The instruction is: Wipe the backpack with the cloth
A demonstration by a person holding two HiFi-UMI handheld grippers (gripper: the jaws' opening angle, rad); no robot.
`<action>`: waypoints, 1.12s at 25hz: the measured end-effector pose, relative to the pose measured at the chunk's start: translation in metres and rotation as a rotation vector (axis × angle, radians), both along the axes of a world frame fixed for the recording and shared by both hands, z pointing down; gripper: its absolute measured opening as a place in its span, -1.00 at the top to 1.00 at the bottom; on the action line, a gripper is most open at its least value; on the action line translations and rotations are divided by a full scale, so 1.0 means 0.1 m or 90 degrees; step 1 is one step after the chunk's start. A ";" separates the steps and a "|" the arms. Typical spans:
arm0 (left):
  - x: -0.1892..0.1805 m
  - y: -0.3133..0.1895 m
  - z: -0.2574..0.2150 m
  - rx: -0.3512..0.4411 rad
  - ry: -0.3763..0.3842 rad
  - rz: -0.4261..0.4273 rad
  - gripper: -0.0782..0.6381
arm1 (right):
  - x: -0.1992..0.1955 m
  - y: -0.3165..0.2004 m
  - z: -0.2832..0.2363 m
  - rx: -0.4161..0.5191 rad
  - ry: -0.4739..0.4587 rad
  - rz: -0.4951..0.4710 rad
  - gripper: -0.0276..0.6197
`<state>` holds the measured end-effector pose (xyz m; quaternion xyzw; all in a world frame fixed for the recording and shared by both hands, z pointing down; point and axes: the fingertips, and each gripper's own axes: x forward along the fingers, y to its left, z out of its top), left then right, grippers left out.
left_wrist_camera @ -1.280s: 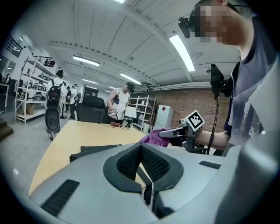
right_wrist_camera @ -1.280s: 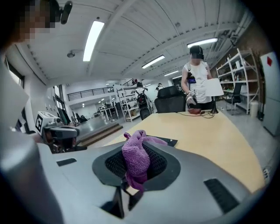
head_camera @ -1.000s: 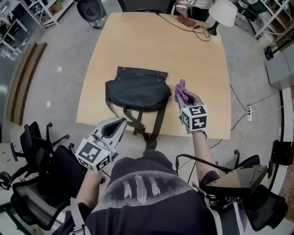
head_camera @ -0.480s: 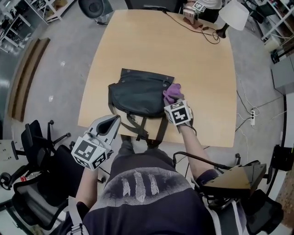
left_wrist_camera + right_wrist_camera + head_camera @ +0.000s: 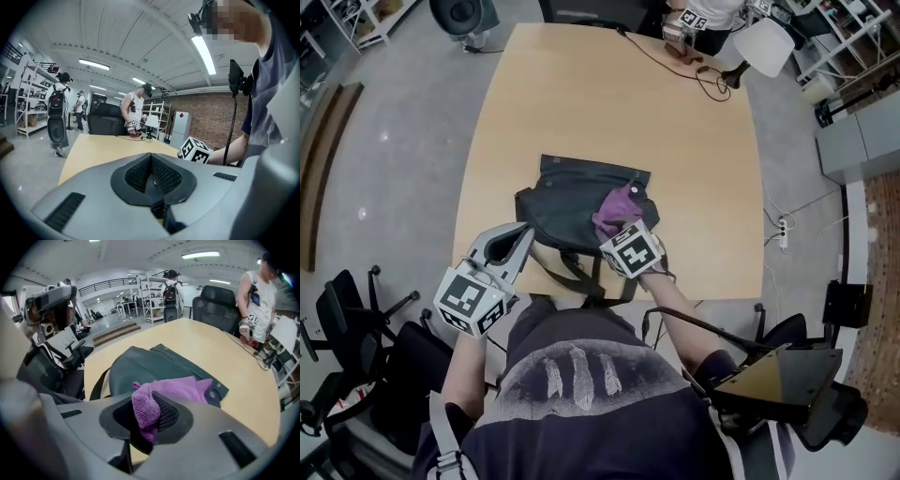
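Observation:
A dark backpack (image 5: 567, 211) lies flat near the front edge of the wooden table (image 5: 609, 103), straps trailing toward me. My right gripper (image 5: 617, 225) is shut on a purple cloth (image 5: 616, 206), which rests on the right part of the backpack's flap. In the right gripper view the cloth (image 5: 176, 391) spreads from the jaws over the backpack (image 5: 140, 367). My left gripper (image 5: 517, 239) hovers at the backpack's front left corner, above the table edge. Its jaws are shut with nothing between them, and it (image 5: 151, 159) points out over the table.
A white lamp (image 5: 761, 45) and a cable (image 5: 675, 58) sit at the table's far end, where a person (image 5: 701, 11) stands. Office chairs (image 5: 356, 323) stand at my left and another (image 5: 787, 384) at my right. Bare tabletop lies beyond the backpack.
My right gripper has carried the cloth leftward from the table beside the backpack onto its flap. The left gripper has stayed about where it was, at the front edge.

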<state>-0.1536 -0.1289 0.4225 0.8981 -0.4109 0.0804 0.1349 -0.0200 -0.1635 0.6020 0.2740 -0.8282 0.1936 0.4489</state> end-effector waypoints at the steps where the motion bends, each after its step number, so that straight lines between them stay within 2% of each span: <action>1: -0.07 -0.03 0.03 -0.003 0.003 0.003 0.76 | -0.15 0.05 0.00 -0.009 0.002 -0.021 0.72; 5: -0.31 -0.13 0.10 -0.013 0.017 0.014 0.76 | -0.71 0.22 0.02 -0.033 0.008 -0.098 0.72; 8: -0.47 -0.19 0.12 -0.013 0.024 0.026 0.76 | -0.99 0.30 0.07 -0.065 0.005 -0.102 0.72; 11: -0.61 -0.24 0.13 -0.012 0.029 0.033 0.76 | -1.24 0.34 0.05 -0.101 -0.044 -0.092 0.72; 13: -0.70 -0.27 0.13 -0.012 0.032 0.037 0.76 | -1.43 0.35 -0.04 -0.136 -0.123 -0.071 0.72; 17: -0.90 -0.29 0.19 -0.020 0.038 0.041 0.76 | -1.87 0.36 -0.42 -0.230 -0.358 -0.036 0.72; 20: -1.04 -0.33 0.24 -0.025 0.025 0.035 0.76 | -1.99 0.16 -0.87 -0.256 -0.522 0.004 0.72; 22: -1.09 -0.37 0.24 -0.023 0.015 0.025 0.76 | -1.95 -0.06 -1.03 -0.261 -0.580 0.040 0.72; 24: -1.11 -0.41 0.24 -0.024 0.008 0.014 0.76 | -1.90 -0.30 -0.94 -0.252 -0.564 0.075 0.72; 25: -1.11 -0.43 0.23 -0.025 0.005 0.007 0.76 | -1.88 -0.41 -0.81 -0.237 -0.524 0.088 0.72; 28: -1.02 -0.46 0.20 -0.027 0.004 -0.004 0.76 | -1.81 -0.67 -0.32 -0.162 -0.327 0.078 0.72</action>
